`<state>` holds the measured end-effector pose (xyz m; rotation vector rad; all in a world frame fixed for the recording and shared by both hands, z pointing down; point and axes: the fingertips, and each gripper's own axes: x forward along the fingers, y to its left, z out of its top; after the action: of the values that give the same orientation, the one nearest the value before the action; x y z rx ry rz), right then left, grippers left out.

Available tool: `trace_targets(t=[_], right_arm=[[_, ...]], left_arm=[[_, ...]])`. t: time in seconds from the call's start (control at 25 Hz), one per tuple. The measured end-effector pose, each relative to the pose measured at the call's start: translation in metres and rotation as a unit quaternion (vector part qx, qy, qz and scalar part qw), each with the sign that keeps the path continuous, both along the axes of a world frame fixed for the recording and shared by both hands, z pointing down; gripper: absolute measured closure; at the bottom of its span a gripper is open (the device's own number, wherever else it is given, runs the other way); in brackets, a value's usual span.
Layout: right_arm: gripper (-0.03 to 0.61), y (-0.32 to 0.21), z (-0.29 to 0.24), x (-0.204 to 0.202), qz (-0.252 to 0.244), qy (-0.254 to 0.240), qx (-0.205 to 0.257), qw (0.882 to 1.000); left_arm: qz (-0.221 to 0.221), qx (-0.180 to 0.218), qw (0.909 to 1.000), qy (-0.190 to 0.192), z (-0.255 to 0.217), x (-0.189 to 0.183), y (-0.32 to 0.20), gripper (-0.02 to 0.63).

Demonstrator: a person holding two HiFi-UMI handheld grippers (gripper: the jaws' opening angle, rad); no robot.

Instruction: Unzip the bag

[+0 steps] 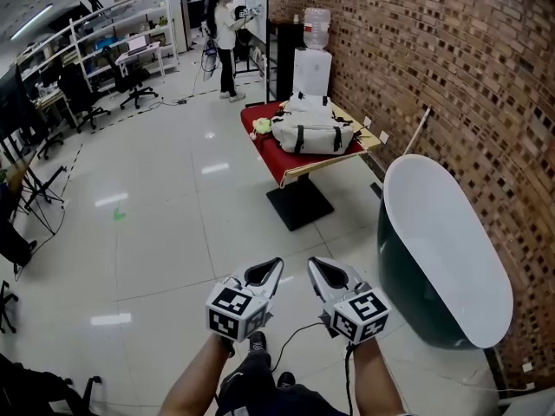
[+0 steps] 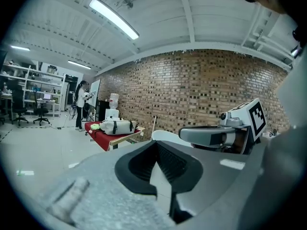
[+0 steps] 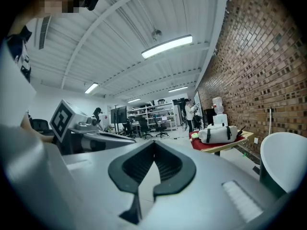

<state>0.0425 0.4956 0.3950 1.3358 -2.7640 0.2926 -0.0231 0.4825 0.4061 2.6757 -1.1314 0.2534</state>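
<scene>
Left claw [image 1: 267, 271]: clenched. In the left gripper view the two dark pads of the left claw [image 2: 157, 147] meet at the tips and nothing lies between them. It grips nothing and touches nothing.

Right claw [image 1: 325, 273]: clenched. In the right gripper view the pads of the right claw [image 3: 154, 146] are likewise together at the tips, with nothing caught between them. It too is empty and out of contact.

Position of claws: both are held side by side in front of the person, close together but not touching, above the floor [image 1: 173, 215]. Both point toward the far table [image 1: 325, 165].

Task item: the bag [image 1: 312, 135], white with dark straps, lies on its side on the red-covered table. It is well apart from both claws. The left gripper view shows the bag [image 2: 116, 126] small and distant, left of centre. The right gripper view shows it [image 3: 218, 133] to the right. Whether the zip is open or closed cannot be made out at this range.

Surroundings: a small green object [image 1: 262, 126] lies on the table just beside the bag's left end. A water dispenser [image 1: 312, 59] stands behind the table against the brick wall. A white tub [image 1: 442, 241] stands to the right, between the person and the table. A person [image 1: 225, 42] stands at a whiteboard beyond.
</scene>
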Motion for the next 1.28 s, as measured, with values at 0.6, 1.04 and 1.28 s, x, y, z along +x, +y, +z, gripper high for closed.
trace_targets(t=[0.6,1.04,1.28], right_arm=[[0.572,-0.185,0.002,-0.031,0.041,0.051,-0.014,0.998],[0.572,-0.293,0.003,-0.032,0.073,0.067,-0.012,0.995],[0.572,-0.360,0.022,-0.024,0.054,0.054,-0.022,0.997]], left_arm=[[0.033,-0.006,0.9979,0.055,0.007,-0.029,-0.200,0.609],[0.061,-0.013,0.9956,0.070,0.013,-0.031,-0.315,0.609],[0.044,-0.025,0.9971,0.057,0.030,-0.025,-0.383,0.609]])
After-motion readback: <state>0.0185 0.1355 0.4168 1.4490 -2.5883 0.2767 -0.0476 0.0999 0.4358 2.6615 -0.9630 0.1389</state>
